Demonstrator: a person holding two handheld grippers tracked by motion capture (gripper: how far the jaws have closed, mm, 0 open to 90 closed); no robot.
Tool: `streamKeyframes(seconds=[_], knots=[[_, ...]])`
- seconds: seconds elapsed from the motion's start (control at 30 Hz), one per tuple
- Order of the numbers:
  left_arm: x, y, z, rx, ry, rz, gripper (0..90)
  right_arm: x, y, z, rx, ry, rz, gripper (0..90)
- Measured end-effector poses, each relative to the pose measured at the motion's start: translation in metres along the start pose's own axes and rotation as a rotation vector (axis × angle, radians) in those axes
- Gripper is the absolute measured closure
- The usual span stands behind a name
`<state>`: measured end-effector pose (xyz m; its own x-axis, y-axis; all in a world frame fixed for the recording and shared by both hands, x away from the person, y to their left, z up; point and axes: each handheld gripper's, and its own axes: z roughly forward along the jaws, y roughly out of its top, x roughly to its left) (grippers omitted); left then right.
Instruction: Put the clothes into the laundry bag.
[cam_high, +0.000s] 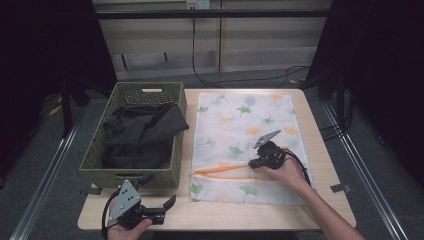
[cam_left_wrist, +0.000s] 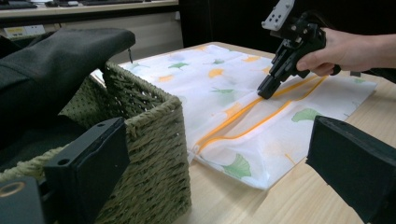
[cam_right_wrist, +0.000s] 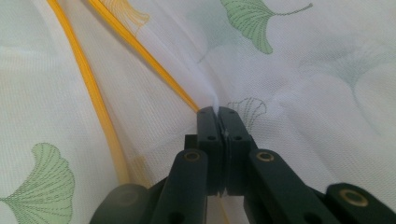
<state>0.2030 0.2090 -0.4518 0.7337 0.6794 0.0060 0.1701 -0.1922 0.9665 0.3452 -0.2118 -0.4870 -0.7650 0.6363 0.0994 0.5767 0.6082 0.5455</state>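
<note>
Pinched shut on a fold of white mesh, the right gripper (cam_right_wrist: 218, 112) has its two black jaws pressed together at the centre of the right gripper view, with a sliver of fabric caught between the tips right beside the upper orange zipper band. In the high view this right gripper (cam_high: 251, 163) sits at centre right of the frame, held by the person's right hand (cam_high: 287, 171), its tips down on the mesh laundry bag (cam_high: 240, 125) where the orange zipper (cam_high: 222, 172) runs across the bag's lower part. The left gripper view shows the same contact at upper right, tips on the bag at the far end of the zipper opening (cam_left_wrist: 243, 121).

That laundry bag, white with green and orange ginkgo leaves, lies flat on the wooden table (cam_high: 320, 150), covering most of the right half of the tabletop in the high view. Its zipper stands open, the two orange bands splitting apart toward the bag's left edge.

At the lower left of the high view, the left gripper (cam_high: 162, 207) rests in the person's left hand (cam_high: 125, 227) near the table's front edge, jaws spread wide with nothing between them; in its own view the two black jaws stand far apart at the lower corners.

Left of the bag stands a woven green basket (cam_high: 95, 165), just beside the bag's edge, holding dark clothing (cam_high: 142, 132) heaped to its rim.
</note>
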Motion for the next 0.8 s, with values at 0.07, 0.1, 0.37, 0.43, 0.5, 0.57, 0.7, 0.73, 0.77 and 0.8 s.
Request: streamKeyframes(seconds=[0.07, 0.1, 0.37, 0.43, 0.5, 0.57, 0.7, 0.73, 0.77, 0.8], knots=[[0.0, 0.0, 0.0, 0.002, -0.006, -0.01, 5.0, -0.003, 0.0, 0.0, -0.003, 0.024, 0.022, 89.3], [0.001, 0.0, -0.001, 0.007, -0.008, 0.007, 5.1, -0.004, -0.001, 0.0, -0.006, 0.029, 0.024, 89.5], [0.001, 0.0, -0.004, -0.01, 0.0, 0.001, 5.0, -0.006, -0.001, -0.008, -0.061, 0.046, 0.029, 89.7], [0.001, 0.0, -0.005, -0.005, 0.004, 0.005, 5.0, -0.005, -0.001, -0.01, -0.074, 0.048, 0.038, 89.7], [0.001, 0.0, -0.005, -0.005, 0.002, 0.005, 5.0, -0.005, 0.0, -0.013, -0.095, 0.051, 0.043, 89.8], [0.001, 0.0, -0.005, -0.005, 0.001, 0.004, 5.0, -0.004, 0.001, -0.017, -0.113, 0.041, 0.043, 89.8], [0.001, 0.0, -0.004, -0.009, -0.014, -0.009, 5.0, -0.003, 0.002, -0.023, -0.164, 0.037, 0.035, 89.8], [0.0, 0.0, -0.004, -0.013, -0.012, -0.004, 5.0, -0.002, 0.003, -0.025, -0.181, 0.03, 0.03, 89.9], [-0.001, 0.0, -0.004, -0.01, -0.016, -0.007, 5.0, -0.002, 0.004, -0.026, -0.19, 0.02, 0.025, 89.9], [-0.001, 0.0, -0.003, -0.009, -0.016, -0.005, 5.0, -0.002, 0.005, -0.029, -0.195, 0.016, 0.027, 89.9]])
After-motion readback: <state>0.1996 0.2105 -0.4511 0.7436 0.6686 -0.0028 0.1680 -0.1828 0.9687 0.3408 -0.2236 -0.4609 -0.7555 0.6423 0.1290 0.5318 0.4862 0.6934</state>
